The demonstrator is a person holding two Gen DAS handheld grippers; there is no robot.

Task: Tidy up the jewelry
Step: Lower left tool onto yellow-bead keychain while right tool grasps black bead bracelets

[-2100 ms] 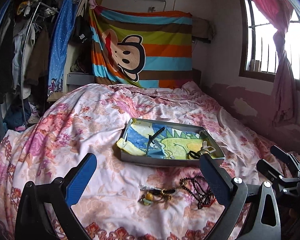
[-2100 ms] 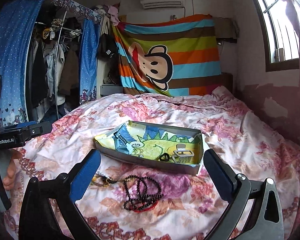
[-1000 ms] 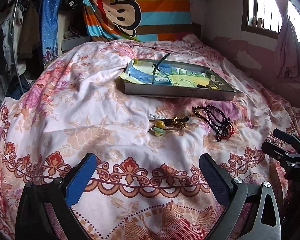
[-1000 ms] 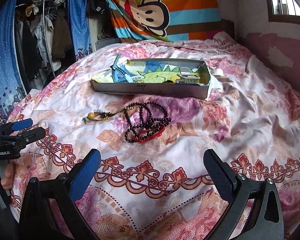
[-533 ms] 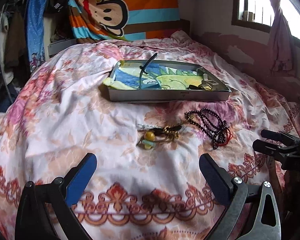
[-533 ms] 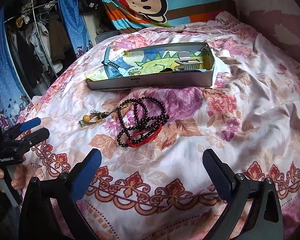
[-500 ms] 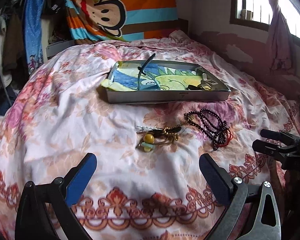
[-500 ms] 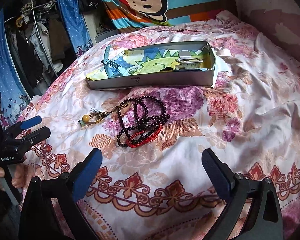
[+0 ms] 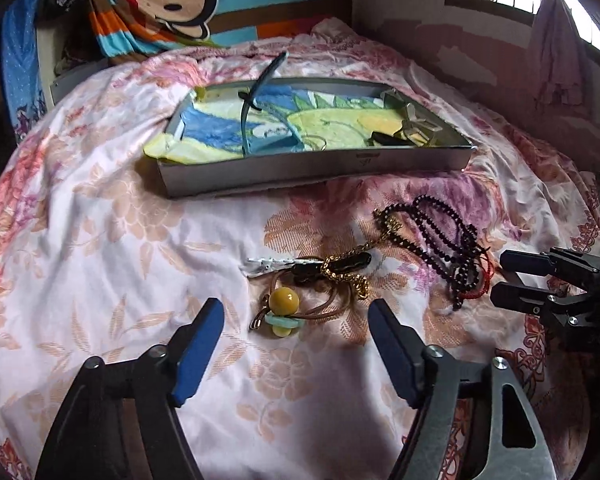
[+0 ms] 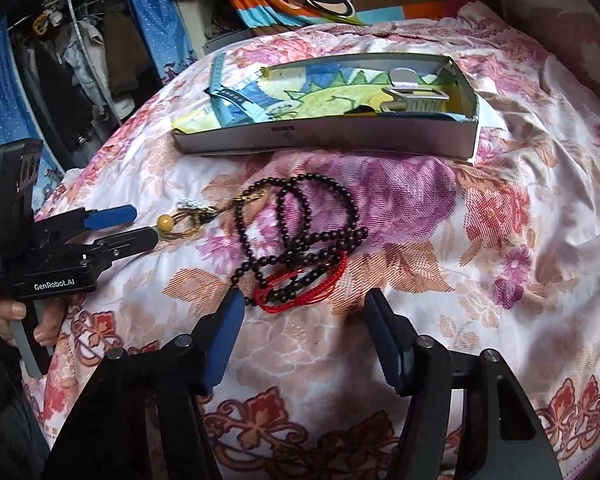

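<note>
Approach step. Your left gripper [image 9: 296, 322] hangs just short of the yellow-bead cord [image 9: 286, 312], jaws closing, nothing between them yet. Your right gripper [image 10: 304, 316] does likewise at the near end of the black bead strand [image 10: 300, 236] with its red thread. Both pieces lie mid-bed, near the grey tray [image 9: 312, 166]'s front wall. Next: lower, pinch, carry into tray.

Only one text reads clearly — "GenRobot.AI", white letters on the black body of the left gripper [image 10: 134, 224], seen from the right wrist. Smaller white print beside it — and a mark on the box [image 10: 328, 140] front — is too small to read.
</note>
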